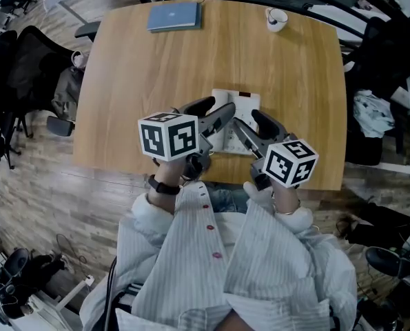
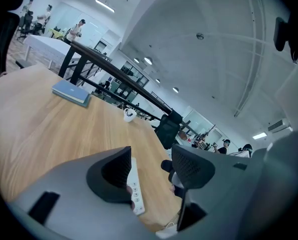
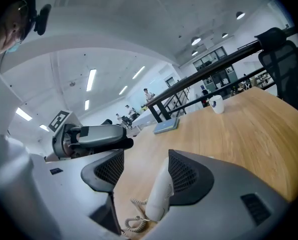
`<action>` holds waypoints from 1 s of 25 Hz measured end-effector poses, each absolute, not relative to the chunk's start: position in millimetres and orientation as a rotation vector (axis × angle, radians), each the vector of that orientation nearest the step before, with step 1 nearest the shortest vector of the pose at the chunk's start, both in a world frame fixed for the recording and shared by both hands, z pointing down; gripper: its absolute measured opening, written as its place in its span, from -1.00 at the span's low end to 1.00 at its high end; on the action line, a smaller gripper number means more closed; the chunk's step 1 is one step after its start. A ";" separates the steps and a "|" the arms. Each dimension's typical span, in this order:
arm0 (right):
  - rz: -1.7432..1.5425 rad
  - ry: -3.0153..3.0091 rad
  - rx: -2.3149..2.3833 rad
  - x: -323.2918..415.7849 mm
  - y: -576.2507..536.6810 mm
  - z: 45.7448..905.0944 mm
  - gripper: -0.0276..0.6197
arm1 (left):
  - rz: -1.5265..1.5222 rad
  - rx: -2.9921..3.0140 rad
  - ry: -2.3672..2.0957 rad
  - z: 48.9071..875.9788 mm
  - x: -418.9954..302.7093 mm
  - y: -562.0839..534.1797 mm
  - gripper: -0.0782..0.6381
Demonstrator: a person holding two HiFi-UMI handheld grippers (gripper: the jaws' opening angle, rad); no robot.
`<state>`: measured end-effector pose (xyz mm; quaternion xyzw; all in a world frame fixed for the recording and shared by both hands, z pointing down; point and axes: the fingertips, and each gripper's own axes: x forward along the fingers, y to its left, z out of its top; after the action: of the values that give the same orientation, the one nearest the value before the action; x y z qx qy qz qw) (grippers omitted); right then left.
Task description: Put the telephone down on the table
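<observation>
The white telephone (image 1: 242, 104) lies on the wooden table (image 1: 156, 74) near its front edge. Both grippers hover just above it, apart from it. My left gripper (image 1: 218, 110) is open; in the left gripper view (image 2: 151, 166) nothing sits between its jaws, and the phone's keypad (image 2: 136, 191) shows below the left jaw. My right gripper (image 1: 247, 123) is open too (image 3: 146, 171). The handset (image 3: 161, 194) and its coiled cord (image 3: 134, 220) show beneath it, beside the right jaw and not gripped. The left gripper (image 3: 96, 134) appears at the left of the right gripper view.
A blue book (image 1: 173, 16) and a white cup (image 1: 276, 19) sit at the table's far edge. A black office chair (image 1: 25, 61) stands on the left, another chair with cloth (image 1: 373, 112) on the right. The person's sleeves fill the near foreground.
</observation>
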<state>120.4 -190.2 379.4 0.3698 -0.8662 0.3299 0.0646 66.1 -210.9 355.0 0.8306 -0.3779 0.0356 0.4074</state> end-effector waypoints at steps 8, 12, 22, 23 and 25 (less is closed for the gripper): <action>0.979 -2.751 1.138 122.0 -191.2 330.1 -0.50 | 0.020 2.142 -0.942 326.5 59.9 -210.6 -0.50; 0.979 -2.814 1.088 119.0 -192.9 306.8 -0.69 | 0.015 2.202 -0.915 311.0 60.7 -213.1 -0.67; 0.900 -2.855 1.025 116.6 -188.8 283.0 -0.79 | 0.016 2.352 -0.804 286.0 76.7 -198.4 -0.76; 0.901 -2.853 1.022 117.9 -188.2 283.1 -0.80 | 0.021 2.362 -0.806 285.8 78.2 -196.6 -0.76; 0.895 -2.847 1.024 120.5 -188.7 282.4 -0.80 | 0.036 2.390 -0.814 284.8 80.0 -195.9 -0.76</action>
<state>120.5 -188.7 282.4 0.3246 -0.9023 0.2836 -0.0069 80.0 -195.9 284.8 0.9018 -0.3074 0.0137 0.3035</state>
